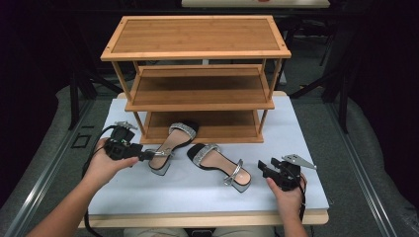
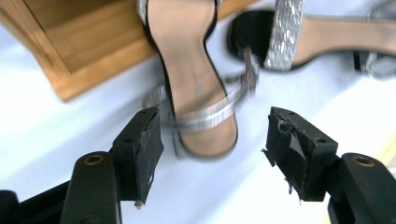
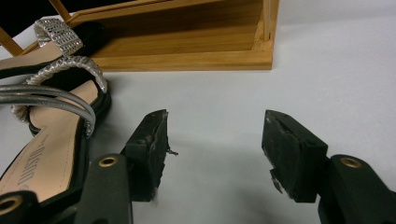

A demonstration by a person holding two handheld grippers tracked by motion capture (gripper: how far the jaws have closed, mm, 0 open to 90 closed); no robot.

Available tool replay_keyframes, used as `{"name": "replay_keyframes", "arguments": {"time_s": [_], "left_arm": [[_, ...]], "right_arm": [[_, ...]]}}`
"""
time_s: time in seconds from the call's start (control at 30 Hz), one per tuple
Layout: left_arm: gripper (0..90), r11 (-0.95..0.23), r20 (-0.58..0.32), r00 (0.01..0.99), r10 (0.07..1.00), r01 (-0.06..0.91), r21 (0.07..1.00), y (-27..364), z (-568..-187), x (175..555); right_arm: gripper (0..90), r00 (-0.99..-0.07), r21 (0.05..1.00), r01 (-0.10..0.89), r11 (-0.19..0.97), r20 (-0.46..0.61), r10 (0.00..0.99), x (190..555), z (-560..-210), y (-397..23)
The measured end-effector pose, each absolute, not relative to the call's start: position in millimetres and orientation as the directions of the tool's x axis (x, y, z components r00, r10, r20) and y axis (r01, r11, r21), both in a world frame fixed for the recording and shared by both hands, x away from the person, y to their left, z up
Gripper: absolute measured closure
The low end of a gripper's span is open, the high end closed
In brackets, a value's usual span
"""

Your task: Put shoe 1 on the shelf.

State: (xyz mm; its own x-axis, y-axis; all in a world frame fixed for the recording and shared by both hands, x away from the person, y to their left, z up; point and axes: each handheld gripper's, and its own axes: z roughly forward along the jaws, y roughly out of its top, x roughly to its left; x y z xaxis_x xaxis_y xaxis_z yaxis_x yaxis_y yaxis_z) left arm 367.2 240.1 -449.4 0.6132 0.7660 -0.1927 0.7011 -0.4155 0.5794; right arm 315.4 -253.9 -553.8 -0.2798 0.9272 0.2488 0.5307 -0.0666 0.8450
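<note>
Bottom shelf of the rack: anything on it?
The toe of the left sandal, with its sparkly strap, rests on the front edge of the bottom shelf; the rest of the visible board is bare. Its back edge sits in shadow under the middle shelf.

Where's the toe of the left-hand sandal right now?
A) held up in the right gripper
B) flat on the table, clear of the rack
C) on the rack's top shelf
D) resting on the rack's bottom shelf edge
D: the left sandal leans with its toe on the front edge of the wooden rack's bottom shelf, heel down on the table.
</note>
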Motion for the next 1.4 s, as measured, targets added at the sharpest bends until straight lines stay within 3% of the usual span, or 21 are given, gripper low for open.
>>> {"name": "replay_keyframes", "arguments": {"time_s": [0.17, 0.5, 0.57, 0.67, 0.8, 0.9, 1.03, 1.2, 1.4], "left_arm": [[37.4, -0.414, -0.213, 0.621, 0.754, 0.702, 0.579, 253, -478, 354], [40.8, -0.429, -0.224, 0.643, 0.733, 0.692, 0.581, 234, -529, 364], [43.9, -0.450, -0.176, 0.658, 0.732, 0.662, 0.600, 227, -531, 360], [43.6, -0.451, -0.203, 0.685, 0.700, 0.644, 0.618, 215, -534, 352], [35.7, -0.477, -0.182, 0.724, 0.666, 0.600, 0.642, 193, -538, 346], [31.7, -0.463, -0.150, 0.701, 0.697, 0.600, 0.652, 180, -544, 348], [30.9, -0.401, -0.171, 0.659, 0.733, 0.621, 0.674, 177, -551, 352], [32.0, -0.456, -0.104, 0.687, 0.719, 0.579, 0.676, 173, -546, 352], [32.9, -0.450, -0.131, 0.700, 0.702, 0.579, 0.679, 175, -528, 372]], "right_arm": [[40.2, -0.276, 0.849, 0.524, -0.070, 0.248, 0.929, 315, -554, -252], [40.2, -0.276, 0.839, 0.541, -0.058, 0.242, 0.930, 316, -555, -251], [40.2, -0.274, 0.847, 0.526, -0.074, 0.252, 0.928, 316, -557, -252], [40.3, -0.273, 0.844, 0.531, -0.076, 0.255, 0.928, 317, -557, -253], [40.3, -0.277, 0.843, 0.532, -0.077, 0.259, 0.925, 317, -557, -251], [40.2, -0.280, 0.840, 0.538, -0.064, 0.250, 0.927, 316, -556, -250], [40.2, -0.281, 0.845, 0.531, -0.070, 0.254, 0.926, 317, -557, -251], [40.3, -0.274, 0.838, 0.540, -0.076, 0.261, 0.926, 317, -557, -254], [40.2, -0.280, 0.841, 0.536, -0.073, 0.259, 0.925, 316, -556, -253]]}}
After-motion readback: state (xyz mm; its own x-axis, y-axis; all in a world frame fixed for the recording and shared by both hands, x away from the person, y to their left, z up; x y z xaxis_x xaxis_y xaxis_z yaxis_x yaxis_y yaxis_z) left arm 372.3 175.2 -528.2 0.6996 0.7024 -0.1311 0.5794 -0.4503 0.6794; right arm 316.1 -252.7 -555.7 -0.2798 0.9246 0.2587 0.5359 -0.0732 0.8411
